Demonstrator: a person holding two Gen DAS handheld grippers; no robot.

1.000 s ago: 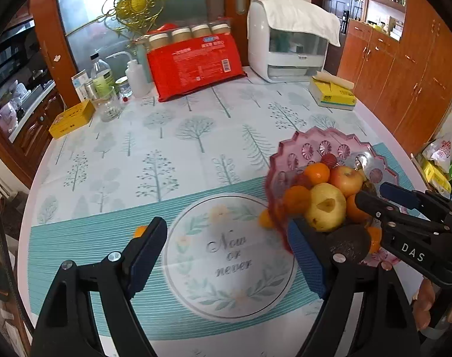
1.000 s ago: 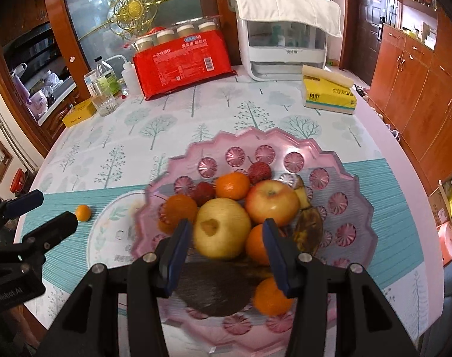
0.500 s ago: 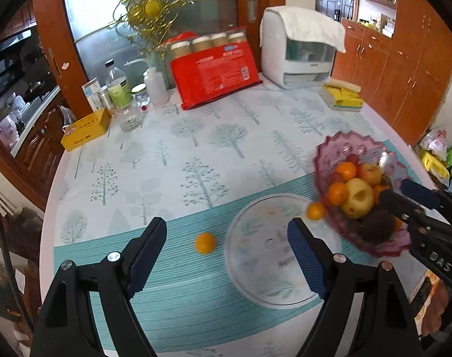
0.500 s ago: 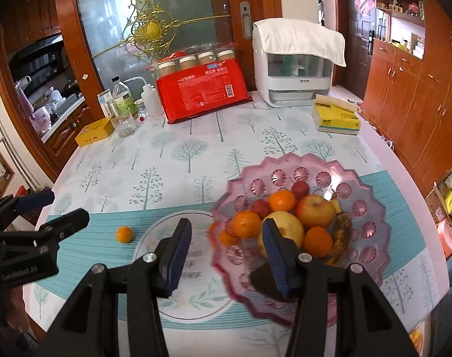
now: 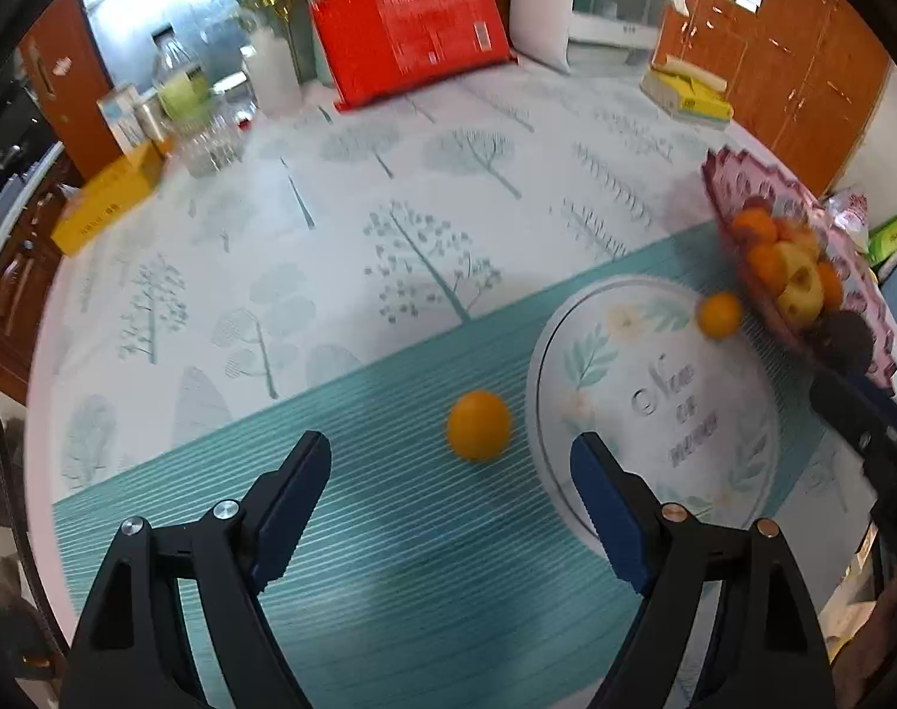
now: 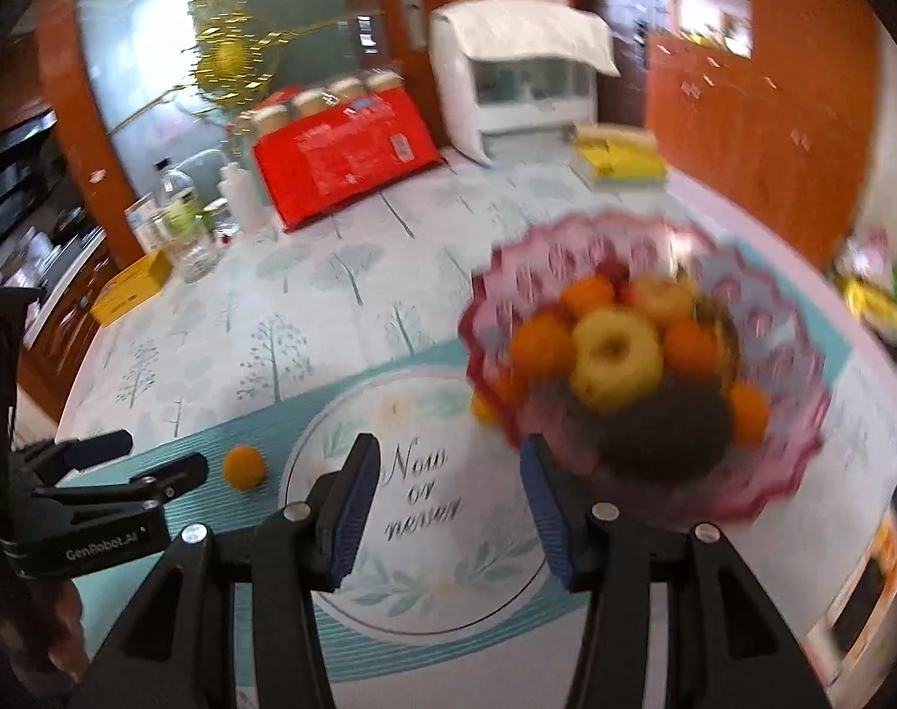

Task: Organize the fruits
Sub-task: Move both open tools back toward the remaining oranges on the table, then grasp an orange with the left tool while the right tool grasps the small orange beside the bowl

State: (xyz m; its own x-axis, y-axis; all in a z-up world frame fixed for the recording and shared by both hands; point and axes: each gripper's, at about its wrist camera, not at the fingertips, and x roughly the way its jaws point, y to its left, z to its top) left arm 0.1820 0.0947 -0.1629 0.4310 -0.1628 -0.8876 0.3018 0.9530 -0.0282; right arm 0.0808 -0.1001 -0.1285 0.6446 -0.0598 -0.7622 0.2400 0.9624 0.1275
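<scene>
Left wrist view: the left gripper (image 5: 451, 475) stands wide with nothing between its blue pads. A loose orange (image 5: 479, 424) lies on the teal band of the table (image 5: 342, 248), just beyond the fingertips and a little right of the midline between them. Being round, it has no long axis to line up with. A second loose orange (image 5: 718, 314) sits farther right, just beside the near-left rim of the pink fruit bowl (image 5: 737, 183). That makes two loose oranges here; the bowl's own pile is too blurred to count. The right gripper (image 5: 861, 413) shows only as a dark arm at the right edge.

Right wrist view: the right gripper (image 6: 451, 493) is set narrower and is likewise empty, over the round "Now or never" print (image 6: 424, 490). The fruit bowl (image 6: 655, 236) lies to its right and beyond, heaped with oranges, a yellow apple and a dark fruit, all blurred. The first orange (image 6: 244, 467) lies to the left, close before the left gripper (image 6: 147, 467), so the left hand is plainly the nearer one for picking it up. The second orange (image 6: 480, 407) peeks out at the bowl's left rim.
</scene>
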